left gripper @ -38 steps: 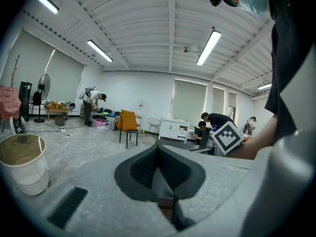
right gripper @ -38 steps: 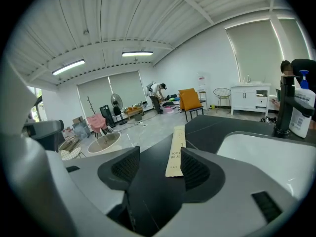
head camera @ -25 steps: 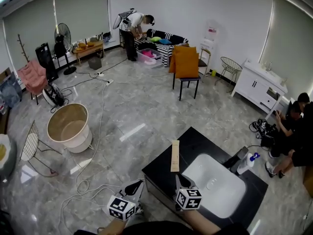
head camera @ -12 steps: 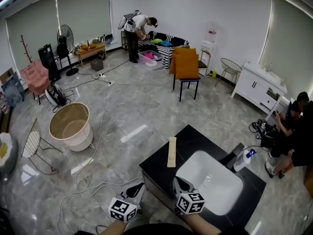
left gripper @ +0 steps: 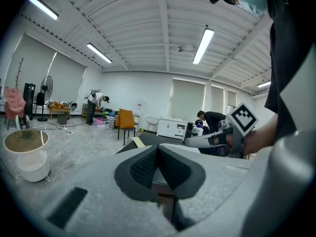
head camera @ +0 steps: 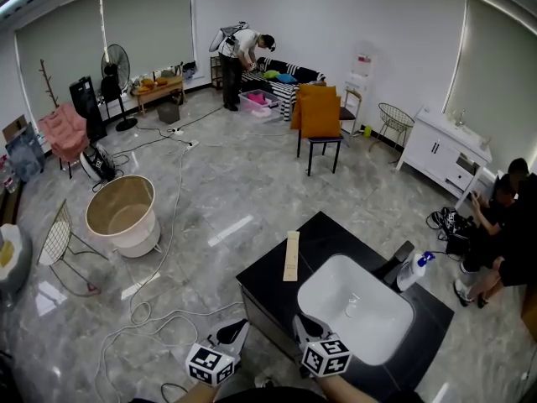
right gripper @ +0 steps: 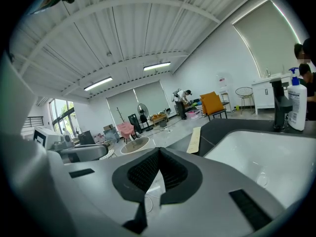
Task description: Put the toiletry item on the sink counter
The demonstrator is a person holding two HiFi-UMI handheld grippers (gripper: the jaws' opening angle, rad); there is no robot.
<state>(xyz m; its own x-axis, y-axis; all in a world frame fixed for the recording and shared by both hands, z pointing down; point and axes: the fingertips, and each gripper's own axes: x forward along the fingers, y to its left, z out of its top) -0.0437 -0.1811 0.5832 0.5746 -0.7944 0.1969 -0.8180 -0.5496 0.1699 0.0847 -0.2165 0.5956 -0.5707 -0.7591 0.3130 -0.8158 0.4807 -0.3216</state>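
I am looking at a slim, flat beige carton [head camera: 291,256] lying on the glossy black counter [head camera: 336,235], at its left edge beside the rounded white basin [head camera: 357,309]. My right hand-held gripper [head camera: 304,326] is hovering at the counter's near edge, apart from the carton, with its ribbed black pads [right gripper: 143,172] clenched on nothing. The left hand-held gripper [head camera: 232,332], off the counter, is likewise clenched and empty.

No writing can be read on the flat box [head camera: 291,256] or elsewhere.
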